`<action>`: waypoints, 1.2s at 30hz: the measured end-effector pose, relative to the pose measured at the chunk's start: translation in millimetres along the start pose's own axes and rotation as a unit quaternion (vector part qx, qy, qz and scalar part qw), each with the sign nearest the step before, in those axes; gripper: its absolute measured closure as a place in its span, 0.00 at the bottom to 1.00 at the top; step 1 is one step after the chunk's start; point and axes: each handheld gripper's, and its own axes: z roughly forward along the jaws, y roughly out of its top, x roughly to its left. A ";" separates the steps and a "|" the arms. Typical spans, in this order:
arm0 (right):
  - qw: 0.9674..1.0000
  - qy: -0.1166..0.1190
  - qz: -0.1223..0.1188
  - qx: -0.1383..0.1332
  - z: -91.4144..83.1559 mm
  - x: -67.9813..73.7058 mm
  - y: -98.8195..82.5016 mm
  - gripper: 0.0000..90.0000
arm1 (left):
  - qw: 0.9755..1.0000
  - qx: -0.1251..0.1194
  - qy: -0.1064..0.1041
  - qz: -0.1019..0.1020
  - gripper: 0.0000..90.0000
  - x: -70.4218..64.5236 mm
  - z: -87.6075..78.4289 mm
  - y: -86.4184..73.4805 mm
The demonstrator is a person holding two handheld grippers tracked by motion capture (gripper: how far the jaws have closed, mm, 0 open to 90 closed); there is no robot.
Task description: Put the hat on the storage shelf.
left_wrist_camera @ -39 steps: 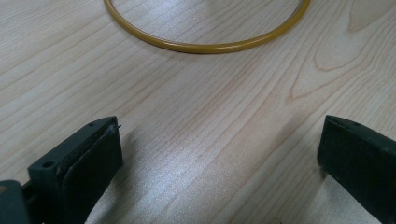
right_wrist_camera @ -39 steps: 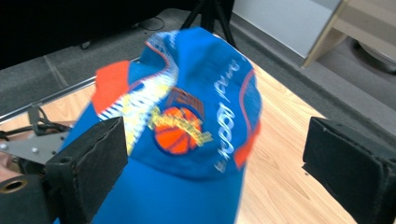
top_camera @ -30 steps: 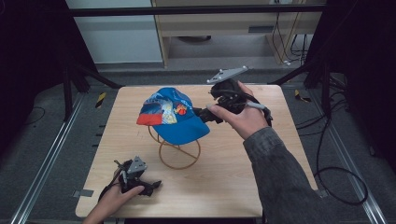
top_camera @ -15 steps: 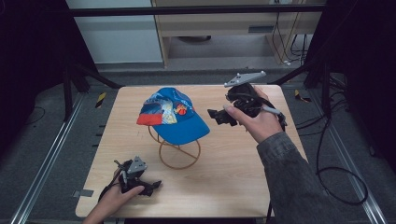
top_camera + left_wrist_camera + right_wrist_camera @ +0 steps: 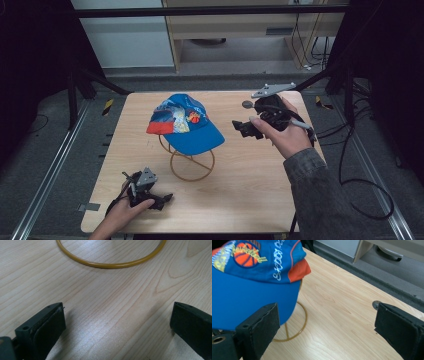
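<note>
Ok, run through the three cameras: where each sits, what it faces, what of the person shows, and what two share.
High view: above the person's side, looking forward and down on the table; both forearms, left gripper, right gripper.
Left gripper view: low over the wood, facing the stand's yellow ring; its own open fingers.
Right gripper view: above the table's right part, facing the blue cap; its own open fingers.
Both gripper views share the ring.

Setting was a lab-type recording station. A light wooden tabletop [image 5: 250,175] stood inside a black metal frame [image 5: 210,9], with floor rails [image 5: 47,175] on grey carpet, loose cables [image 5: 360,165] at right, and plain cabinets [image 5: 240,25] behind.
</note>
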 end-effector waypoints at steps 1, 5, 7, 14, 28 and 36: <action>1.000 -0.003 -0.002 0.000 -0.5 -1.5 -1.5 0.07 | 1.000 0.000 0.000 0.000 0.00 0.0 0.0 0.0; 1.000 -0.006 0.004 0.001 -2.3 -6.1 -8.0 0.07 | 1.000 0.000 0.000 0.000 0.00 0.0 0.1 -0.1; 1.000 -0.006 0.006 0.000 -3.6 -7.5 -11.0 0.07 | 1.000 -0.001 0.000 0.000 0.00 0.0 0.1 -0.1; 1.000 -0.007 0.008 0.000 -6.9 -12.8 -24.1 0.07 | 1.000 -0.001 0.000 0.000 0.00 0.0 0.1 -0.1; 0.999 -0.031 0.023 0.001 -5.4 -22.3 -65.5 0.11 | 1.000 0.001 -0.001 0.000 0.00 0.0 0.0 -0.1; 0.999 -0.035 0.019 0.012 2.4 -22.2 -100.7 0.12 | 1.000 0.002 0.000 0.001 0.00 0.0 -0.1 -0.1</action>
